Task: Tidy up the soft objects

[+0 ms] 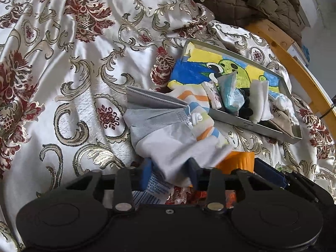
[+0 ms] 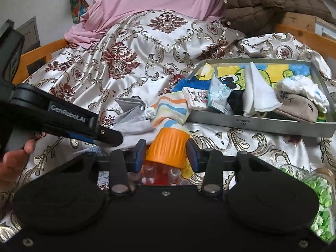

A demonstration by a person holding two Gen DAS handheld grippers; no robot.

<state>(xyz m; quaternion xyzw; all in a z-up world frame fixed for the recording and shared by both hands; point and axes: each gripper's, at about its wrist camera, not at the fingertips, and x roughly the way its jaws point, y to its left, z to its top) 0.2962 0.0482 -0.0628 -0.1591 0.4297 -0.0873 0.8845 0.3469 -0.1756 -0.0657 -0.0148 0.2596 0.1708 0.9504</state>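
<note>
On the patterned bedspread (image 1: 84, 109) lies a crumpled grey cloth (image 1: 168, 142), and my left gripper (image 1: 170, 168) is shut on its near end. The right wrist view shows the same cloth (image 2: 134, 121) with the left gripper (image 2: 111, 135) reaching in from the left. My right gripper (image 2: 166, 149) is shut on the orange cap (image 2: 168, 147) of a clear bottle lying beside the cloth. A striped orange-and-blue sock (image 2: 170, 107) rests behind the cap. The metal tray (image 2: 252, 124) to the right holds several folded cloths, packets and socks.
A brown quilted jacket (image 2: 262, 2) and a pink sheet (image 2: 147, 0) lie at the back. The wooden bed rail (image 1: 294, 58) runs along the right. A glass jar of green bits (image 2: 321, 189) lies at the near right. A printed packet (image 1: 157, 187) sits under the left gripper.
</note>
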